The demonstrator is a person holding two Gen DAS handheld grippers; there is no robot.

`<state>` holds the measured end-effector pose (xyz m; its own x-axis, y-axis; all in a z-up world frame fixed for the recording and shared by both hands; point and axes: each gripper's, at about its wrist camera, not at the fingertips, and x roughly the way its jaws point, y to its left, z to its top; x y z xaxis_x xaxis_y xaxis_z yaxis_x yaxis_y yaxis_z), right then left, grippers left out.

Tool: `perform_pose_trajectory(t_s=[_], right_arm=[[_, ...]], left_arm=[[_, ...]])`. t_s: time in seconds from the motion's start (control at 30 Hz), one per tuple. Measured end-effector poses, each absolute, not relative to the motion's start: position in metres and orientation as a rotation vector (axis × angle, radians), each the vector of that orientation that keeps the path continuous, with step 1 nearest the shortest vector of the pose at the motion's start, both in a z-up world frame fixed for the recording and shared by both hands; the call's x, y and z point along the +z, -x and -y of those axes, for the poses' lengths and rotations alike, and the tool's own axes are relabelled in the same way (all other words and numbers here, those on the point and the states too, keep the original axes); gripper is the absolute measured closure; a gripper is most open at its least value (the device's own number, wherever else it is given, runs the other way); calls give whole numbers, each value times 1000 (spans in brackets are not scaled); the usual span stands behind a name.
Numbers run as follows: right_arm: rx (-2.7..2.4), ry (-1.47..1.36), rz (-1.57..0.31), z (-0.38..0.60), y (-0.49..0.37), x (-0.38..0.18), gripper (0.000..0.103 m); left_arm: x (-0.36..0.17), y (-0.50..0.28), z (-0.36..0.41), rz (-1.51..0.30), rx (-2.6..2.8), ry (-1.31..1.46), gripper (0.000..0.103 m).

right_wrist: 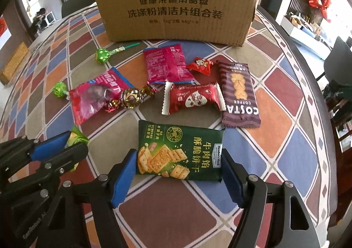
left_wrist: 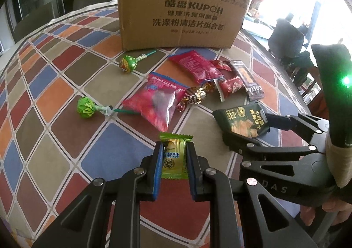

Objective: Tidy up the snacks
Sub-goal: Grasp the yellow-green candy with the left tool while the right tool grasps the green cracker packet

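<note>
My left gripper (left_wrist: 175, 144) is shut on a small yellow-green candy (left_wrist: 173, 160), held by its sides just above the checked tablecloth (left_wrist: 66, 85). In the right wrist view the same left gripper (right_wrist: 66, 146) shows at the lower left, the candy (right_wrist: 76, 138) poking out past its blue pads. My right gripper (right_wrist: 179, 155) straddles a dark green cracker pack (right_wrist: 180, 149) that lies flat. Its blue pads meet the pack's two short ends. The left wrist view has that right gripper (left_wrist: 246, 127) and the pack (left_wrist: 239, 118) at the right. An open cardboard box (right_wrist: 176, 1) stands at the back.
Between the grippers and the box lie two pink bags (right_wrist: 94, 98) (right_wrist: 167, 65), a round foil chocolate (right_wrist: 129, 98), two red packets (right_wrist: 193, 98) (right_wrist: 200, 64), a Costa biscuit pack (right_wrist: 239, 96) and two green lollipops (left_wrist: 85, 110) (left_wrist: 126, 63). The table's rounded edge (right_wrist: 308, 85) runs down the right.
</note>
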<state>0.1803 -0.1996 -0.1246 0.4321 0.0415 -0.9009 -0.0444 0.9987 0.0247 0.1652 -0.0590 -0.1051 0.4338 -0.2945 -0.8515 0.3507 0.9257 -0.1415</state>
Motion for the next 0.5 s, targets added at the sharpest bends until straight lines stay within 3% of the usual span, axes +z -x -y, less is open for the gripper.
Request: perform_pose_trajectory(t_s=[0.5], right_arm=[[55,-28,-1041,208,-159,-89,30]], left_arm=[[-66,-146,57,-946,-404,-55,82]])
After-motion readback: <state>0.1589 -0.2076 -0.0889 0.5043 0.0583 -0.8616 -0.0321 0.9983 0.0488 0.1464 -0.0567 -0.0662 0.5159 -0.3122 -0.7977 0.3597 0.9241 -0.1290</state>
